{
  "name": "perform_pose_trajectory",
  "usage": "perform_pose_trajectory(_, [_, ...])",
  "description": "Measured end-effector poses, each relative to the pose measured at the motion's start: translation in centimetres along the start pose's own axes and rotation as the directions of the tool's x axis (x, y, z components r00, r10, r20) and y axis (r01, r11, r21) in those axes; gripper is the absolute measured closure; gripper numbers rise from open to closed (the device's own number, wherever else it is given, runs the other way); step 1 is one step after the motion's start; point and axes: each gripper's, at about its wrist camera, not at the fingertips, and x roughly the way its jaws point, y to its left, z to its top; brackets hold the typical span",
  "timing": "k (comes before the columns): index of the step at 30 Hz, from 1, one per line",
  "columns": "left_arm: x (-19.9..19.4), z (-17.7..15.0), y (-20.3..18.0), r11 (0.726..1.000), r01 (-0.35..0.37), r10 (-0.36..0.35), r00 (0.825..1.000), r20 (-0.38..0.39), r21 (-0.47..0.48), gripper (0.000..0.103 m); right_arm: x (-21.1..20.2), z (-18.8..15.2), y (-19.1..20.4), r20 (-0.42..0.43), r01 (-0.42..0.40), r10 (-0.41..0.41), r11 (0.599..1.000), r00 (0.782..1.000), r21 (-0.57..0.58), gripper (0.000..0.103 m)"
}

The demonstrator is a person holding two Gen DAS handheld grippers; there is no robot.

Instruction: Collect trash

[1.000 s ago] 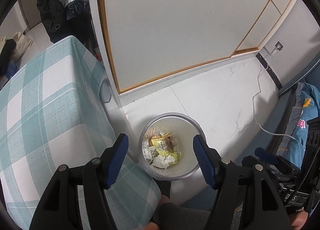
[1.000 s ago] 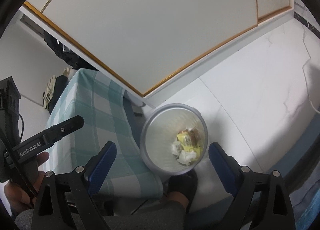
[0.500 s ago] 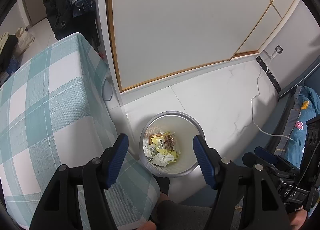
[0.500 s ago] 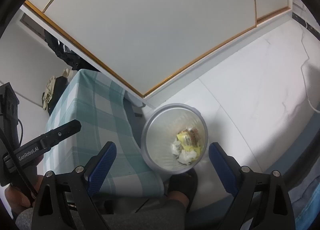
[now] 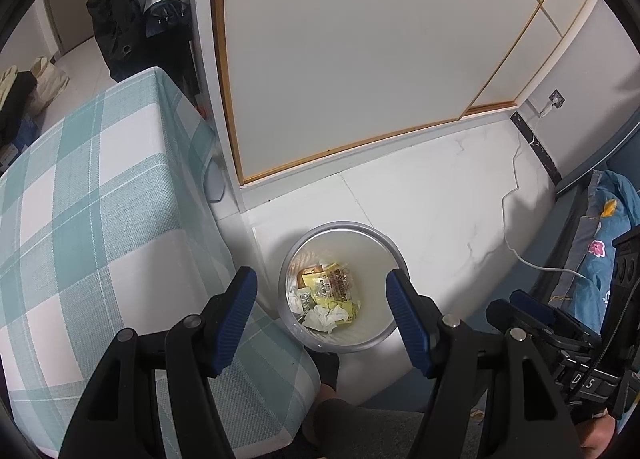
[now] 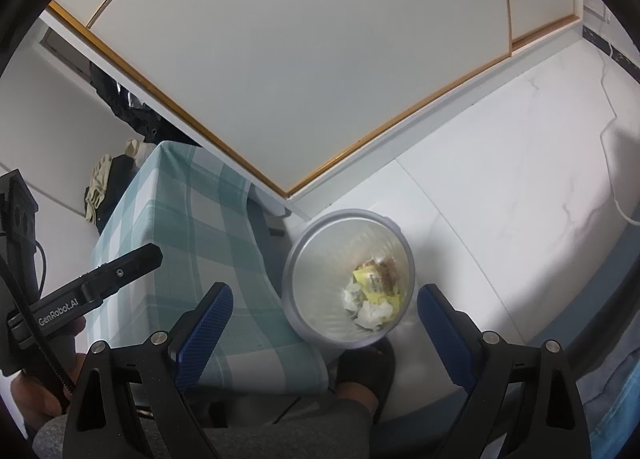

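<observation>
A translucent round trash bin (image 5: 382, 245) stands on the white floor beside the table. Inside it lie a yellow wrapper (image 5: 332, 285) and crumpled white tissues (image 5: 324, 317). My left gripper (image 5: 320, 283) hovers high above the bin, open, with nothing between its blue pads (image 5: 238, 313). In the right wrist view the same bin (image 6: 320, 229) shows the wrapper (image 6: 376, 279) and tissues (image 6: 372, 315). My right gripper (image 6: 326, 295) also hangs above it, open and empty. The left gripper's black finger (image 6: 100, 283) shows at that view's left.
A table with a teal-and-white check cloth (image 5: 80, 219) sits left of the bin. Behind is a white panel with a wood-trimmed frame (image 5: 360, 59). A white cable (image 5: 516, 187) crosses the floor, a blue floral bedcover (image 5: 604, 243) lies right, and a black-socked foot (image 6: 364, 363) rests by the bin.
The left wrist view has drifted slightly, showing more of the dark jacket and the floor behind the table. Both grippers keep the same opening; the right view is unchanged.
</observation>
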Motion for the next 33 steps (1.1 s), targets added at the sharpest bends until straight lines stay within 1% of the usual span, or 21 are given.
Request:
perform_pose_trajectory(28, [0.01, -0.02, -0.31, 1.000, -0.005, 0.005, 1.000, -0.005, 0.012, 0.040, -0.14, 0.07, 0.15, -0.002, 0.007, -0.007, 1.000, 1.000, 0.003, 0.009])
perform_pose_trajectory(33, [-0.09, 0.08, -0.37, 1.000, -0.009, 0.009, 1.000, -0.004, 0.014, 0.040, -0.44, 0.05, 0.24, 0.010, 0.008, -0.008, 1.000, 1.000, 0.005, 0.009])
